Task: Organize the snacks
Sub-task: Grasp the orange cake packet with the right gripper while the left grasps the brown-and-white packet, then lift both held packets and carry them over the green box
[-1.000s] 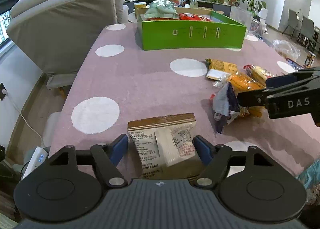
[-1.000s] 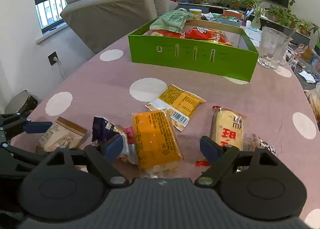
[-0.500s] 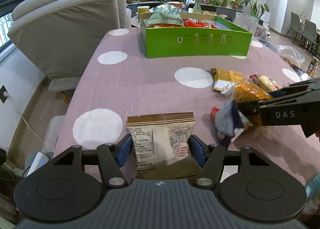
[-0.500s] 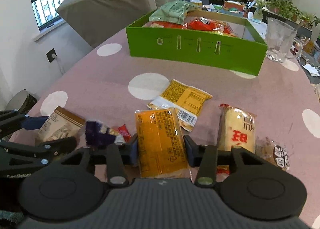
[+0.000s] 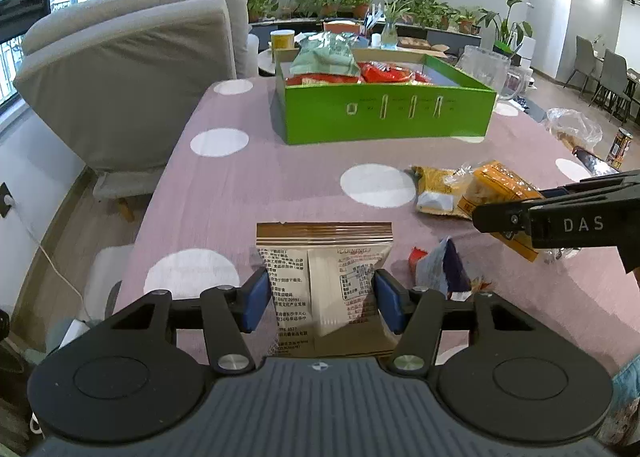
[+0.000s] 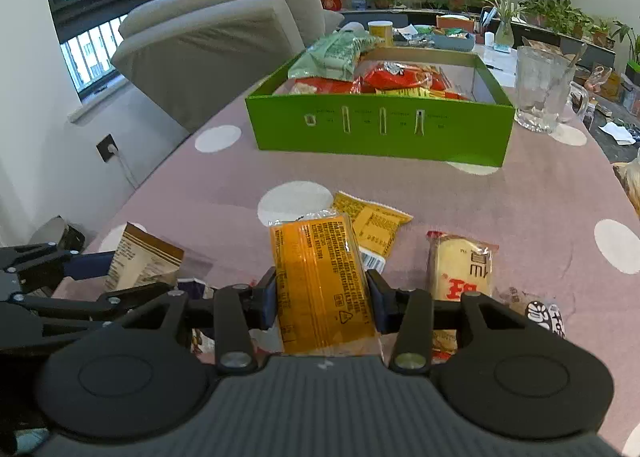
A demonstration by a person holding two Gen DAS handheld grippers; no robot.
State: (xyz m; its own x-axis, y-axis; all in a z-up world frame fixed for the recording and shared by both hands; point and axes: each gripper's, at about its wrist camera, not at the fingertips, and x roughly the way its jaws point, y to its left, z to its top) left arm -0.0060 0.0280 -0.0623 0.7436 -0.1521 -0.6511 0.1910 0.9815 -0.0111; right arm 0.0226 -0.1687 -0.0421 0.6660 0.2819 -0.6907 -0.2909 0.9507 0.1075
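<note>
My left gripper has its blue pads against both sides of a brown and white snack packet, and its jaws are closing on it. In the right wrist view this packet stands tilted up off the cloth in the left gripper. My right gripper is shut on an orange snack packet, held lengthwise between the pads. From the left wrist view the right gripper comes in from the right with the orange packet. A green box with several snacks in it stands at the far end of the table.
On the pink dotted tablecloth lie a yellow packet, a pale cake pack with red print, a small black and white packet and a dark blue wrapper. A glass mug stands right of the box. A grey armchair is at the left.
Both grippers closed from wide open onto their packets. The brown packet and the orange packet have each come up off the cloth a little.
</note>
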